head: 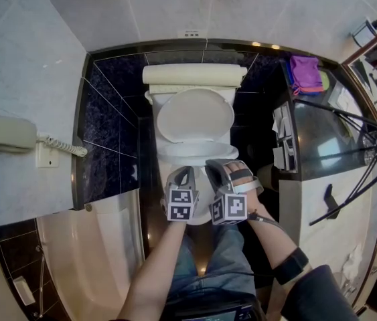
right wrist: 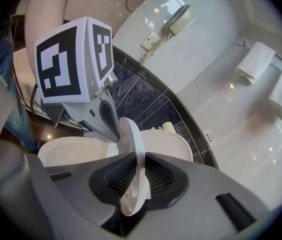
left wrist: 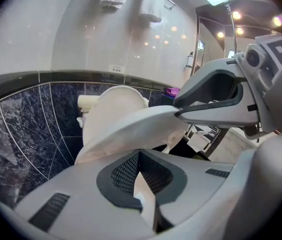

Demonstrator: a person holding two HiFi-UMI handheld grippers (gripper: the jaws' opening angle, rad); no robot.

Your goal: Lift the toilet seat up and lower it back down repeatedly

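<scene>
Your left gripper (head: 183, 176) and right gripper (head: 219, 171) sit side by side at the near front of the white plastic toilet seat (head: 195, 150), and each is clamped on its front rim. In the left gripper view the two dark mesh pads (left wrist: 123, 176) of your left fingers press on a thin white edge of the seat, which runs out from between them and spreads into a broad curved sheet sloping up and away from the fingertips. The right gripper's grey jaws bite the same rim just to the right of your left fingers. In the right gripper view the seat shows edge-on as a narrow white blade (right wrist: 132, 154) squeezed between the right fingers (right wrist: 111, 176), with no gap on either side of it. The left gripper's jaws are closed on the rim just beyond your right fingertips, under its black-and-white marker cube (right wrist: 73, 64). To one side of the blade lies the white ceramic bowl (right wrist: 65, 151), and the seat's front rim stands apart from it, so the seat is held partly raised. Past the seat, well beyond both sets of fingertips, the white oval lid (head: 195, 116) stands open against the white cistern (head: 193, 75). Dark blue marbled tiles (head: 108, 126) flank the toilet, and a beige wall telephone (head: 4, 132) hangs far off to the left of your left fingers.
</scene>
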